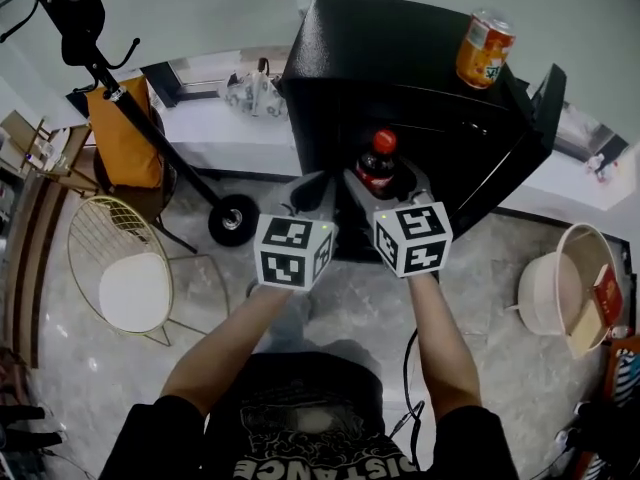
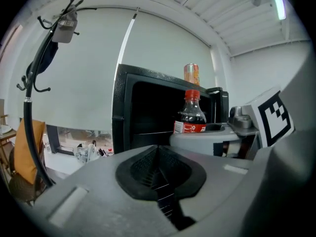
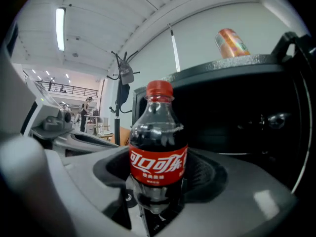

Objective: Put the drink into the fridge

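Note:
A cola bottle [image 1: 378,163] with a red cap and red label stands upright between the jaws of my right gripper [image 1: 388,190], which is shut on its lower body [image 3: 158,152]. It hangs just in front of the black fridge [image 1: 400,58], whose dark inside [image 3: 237,117] faces me with the door [image 1: 548,98] swung to the right. An orange can [image 1: 485,50] stands on the fridge top. My left gripper [image 1: 308,190] floats beside the right one, its pads [image 2: 159,174] pressed together with nothing between them. From the left gripper view the bottle [image 2: 191,113] shows to the right.
A black coat stand [image 1: 120,98] on a wheeled base rises at the left, with an orange bag [image 1: 125,133] by it. A wire chair with a white seat [image 1: 125,278] stands lower left. A pale basin [image 1: 565,288] holding a red box sits on the floor at right.

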The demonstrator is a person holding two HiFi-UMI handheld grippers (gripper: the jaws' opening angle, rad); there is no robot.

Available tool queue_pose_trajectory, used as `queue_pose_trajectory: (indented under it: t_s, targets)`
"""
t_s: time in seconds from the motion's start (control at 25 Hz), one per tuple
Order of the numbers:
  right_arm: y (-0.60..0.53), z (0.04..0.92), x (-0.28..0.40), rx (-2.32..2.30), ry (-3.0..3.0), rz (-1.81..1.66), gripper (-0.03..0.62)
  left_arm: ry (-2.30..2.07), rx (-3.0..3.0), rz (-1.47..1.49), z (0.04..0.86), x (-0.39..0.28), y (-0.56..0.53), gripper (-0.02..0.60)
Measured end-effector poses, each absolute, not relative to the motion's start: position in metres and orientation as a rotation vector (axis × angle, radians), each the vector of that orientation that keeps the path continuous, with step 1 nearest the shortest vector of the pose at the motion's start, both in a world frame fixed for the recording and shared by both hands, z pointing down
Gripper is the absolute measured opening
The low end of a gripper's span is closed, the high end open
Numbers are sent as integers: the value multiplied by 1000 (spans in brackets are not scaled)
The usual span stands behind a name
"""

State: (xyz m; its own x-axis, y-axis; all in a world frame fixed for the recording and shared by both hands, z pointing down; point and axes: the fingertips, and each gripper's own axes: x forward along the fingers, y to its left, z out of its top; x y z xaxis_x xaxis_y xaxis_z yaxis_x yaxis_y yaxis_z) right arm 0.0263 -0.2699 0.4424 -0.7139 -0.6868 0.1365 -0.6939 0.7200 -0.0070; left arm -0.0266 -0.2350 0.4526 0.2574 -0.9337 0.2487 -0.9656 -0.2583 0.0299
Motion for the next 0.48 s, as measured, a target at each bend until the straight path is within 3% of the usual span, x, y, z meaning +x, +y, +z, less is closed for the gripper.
queue_pose_trajectory:
  t_s: [0.48]
  targets:
    - [-327,548,-19,1110,-2778,98,311,-1793,2349,304,513,-52,-253,6]
